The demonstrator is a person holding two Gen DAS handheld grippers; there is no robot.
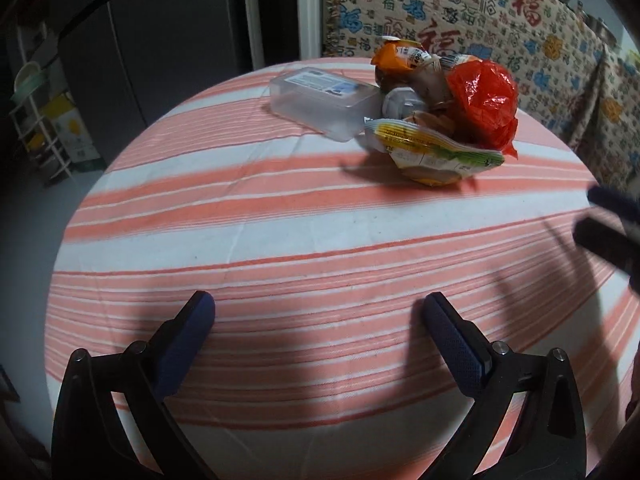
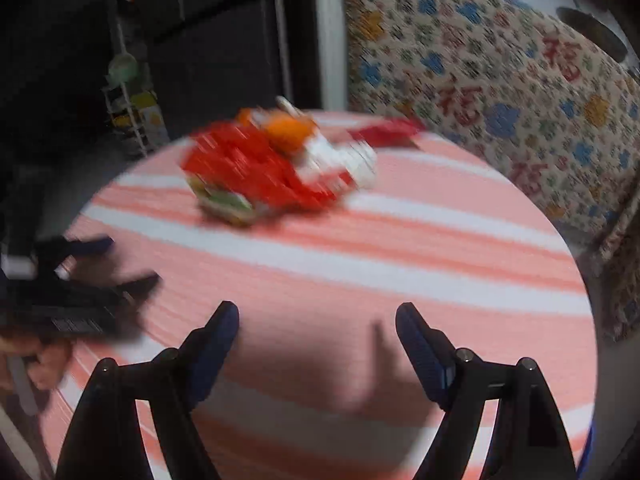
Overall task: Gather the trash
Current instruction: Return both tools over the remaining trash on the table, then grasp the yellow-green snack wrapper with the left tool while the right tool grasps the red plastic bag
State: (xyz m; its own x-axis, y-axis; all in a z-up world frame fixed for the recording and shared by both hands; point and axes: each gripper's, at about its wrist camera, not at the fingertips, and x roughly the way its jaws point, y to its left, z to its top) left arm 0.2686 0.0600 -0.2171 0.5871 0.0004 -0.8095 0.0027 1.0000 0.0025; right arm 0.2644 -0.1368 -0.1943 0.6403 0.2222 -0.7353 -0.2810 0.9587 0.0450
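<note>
A heap of trash lies on the far side of a round table with an orange-and-white striped cloth (image 1: 280,240): a crumpled red plastic bag (image 1: 484,104), an orange wrapper (image 1: 396,56), a yellow-green food packet (image 1: 436,152) and a clear plastic box (image 1: 320,100). My left gripper (image 1: 320,312) is open and empty over the near table edge, well short of the heap. My right gripper (image 2: 316,320) is open and empty, also short of the heap (image 2: 256,168), which is blurred in the right wrist view. A red packet (image 2: 384,132) lies behind the heap.
A sofa under a patterned cover (image 1: 500,20) stands behind and right of the table. A wire rack with boxes (image 1: 52,132) stands on the floor at the left, by dark cabinets. The left gripper (image 2: 80,280) shows at the left of the right wrist view.
</note>
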